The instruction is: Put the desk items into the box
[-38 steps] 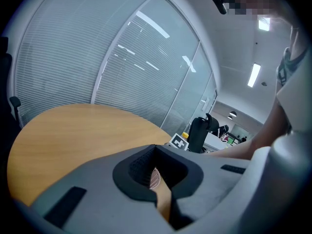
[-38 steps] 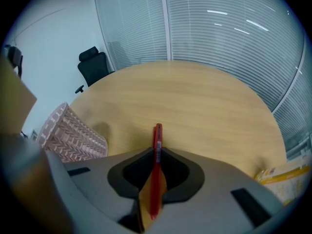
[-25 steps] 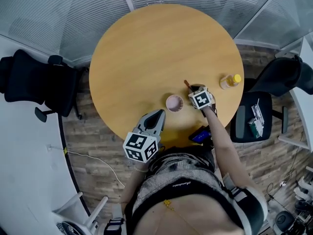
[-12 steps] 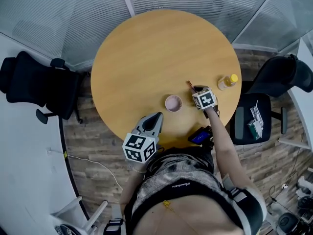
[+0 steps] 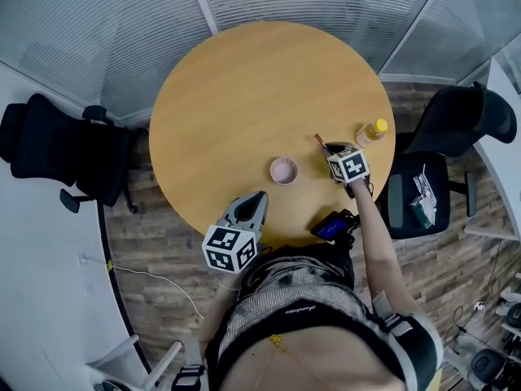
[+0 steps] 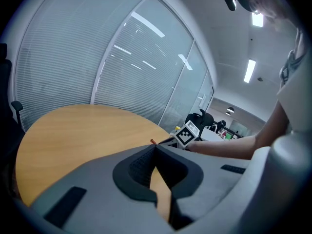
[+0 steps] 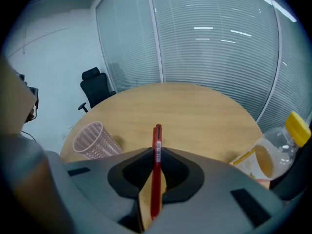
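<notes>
My right gripper (image 7: pixel 156 152) is shut on a red pen (image 7: pixel 156 155), which sticks out forward between its jaws; in the head view the right gripper (image 5: pixel 330 149) hovers over the table's right part and the pen (image 5: pixel 318 140) tip shows past it. A pink mesh cup (image 5: pixel 283 170) stands upright on the round wooden table (image 5: pixel 244 96), left of that gripper; the mesh cup (image 7: pixel 92 140) also shows in the right gripper view. My left gripper (image 5: pixel 254 200) rests at the table's near edge, jaws closed with nothing between them (image 6: pixel 155 147).
A bottle with a yellow cap (image 5: pixel 370 131) stands at the table's right edge, close to the right gripper; the bottle (image 7: pixel 278 150) shows in the right gripper view too. A phone (image 5: pixel 332 226) sits at the person's waist. Black office chairs (image 5: pixel 49 145) stand left and right (image 5: pixel 456 129).
The right gripper with the pen has shifted slightly right and away from the cup. The left gripper stays at the near edge.
</notes>
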A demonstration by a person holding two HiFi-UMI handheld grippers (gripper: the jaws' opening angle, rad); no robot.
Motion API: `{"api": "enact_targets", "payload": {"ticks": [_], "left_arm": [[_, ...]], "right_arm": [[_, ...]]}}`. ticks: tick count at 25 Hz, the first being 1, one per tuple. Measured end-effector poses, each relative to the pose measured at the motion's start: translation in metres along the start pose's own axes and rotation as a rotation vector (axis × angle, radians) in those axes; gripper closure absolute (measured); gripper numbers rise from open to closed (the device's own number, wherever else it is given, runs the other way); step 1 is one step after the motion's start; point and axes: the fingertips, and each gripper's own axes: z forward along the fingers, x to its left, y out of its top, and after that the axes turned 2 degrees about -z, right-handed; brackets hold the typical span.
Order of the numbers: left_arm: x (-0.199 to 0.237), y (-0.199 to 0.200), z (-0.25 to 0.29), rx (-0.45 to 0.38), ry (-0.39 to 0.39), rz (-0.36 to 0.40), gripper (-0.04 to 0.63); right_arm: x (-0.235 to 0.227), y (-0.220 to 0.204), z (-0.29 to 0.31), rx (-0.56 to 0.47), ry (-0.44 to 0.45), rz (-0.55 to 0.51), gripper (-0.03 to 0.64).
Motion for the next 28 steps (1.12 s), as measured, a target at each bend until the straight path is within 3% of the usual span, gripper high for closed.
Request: {"api": "enact_targets", "payload": {"ticks": [12, 28], "left_arm": [[-0.011, -0.007, -0.007, 0.005, -0.012, 0.012, 0.598], [-0.02, 0.008, -0.006, -0.044, -0.042, 0.045, 0.598]], "right_arm": [[0.037, 0.035, -0.056, -0.091, 0.061, -0.052, 0.557], [0.096, 0.102, -0.141, -0.34, 0.085, -0.138, 0.557]]}}
